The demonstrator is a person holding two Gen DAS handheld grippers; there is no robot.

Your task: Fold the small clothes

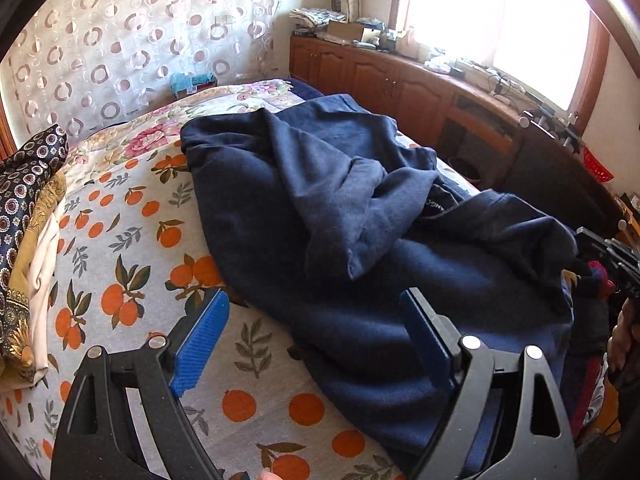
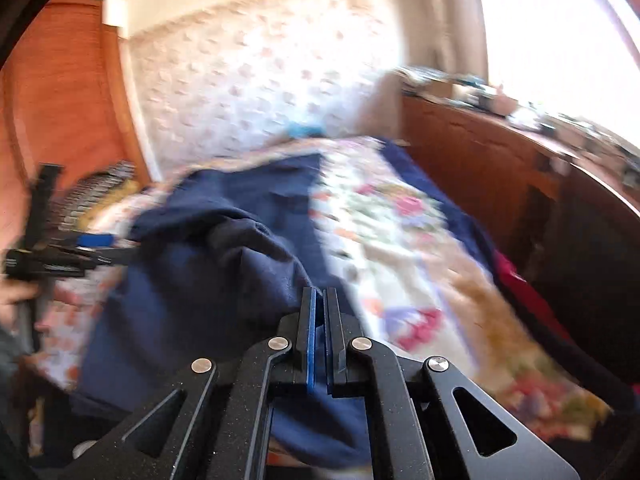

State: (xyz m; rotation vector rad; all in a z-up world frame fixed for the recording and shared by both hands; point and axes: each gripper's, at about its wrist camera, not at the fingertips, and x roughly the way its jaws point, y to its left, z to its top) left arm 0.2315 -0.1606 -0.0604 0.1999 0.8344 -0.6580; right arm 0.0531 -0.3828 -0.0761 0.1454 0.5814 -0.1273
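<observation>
Tools: left tool (image 1: pixel 316 344) apart over the hem; right tool (image 2: pixel 320 300) together, grip on cloth unclear.
Progress: navy garment (image 1: pixel 320 200) crumpled mid-frame on bed (image 1: pixel 120 248); folding barely begun.

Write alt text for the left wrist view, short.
The left gripper, jaws wide open, hangs over the near edge of a crumpled navy garment lying on a bed sheet printed with oranges. Patterned clothes are piled at the left; the right gripper shows at the right edge.
</observation>
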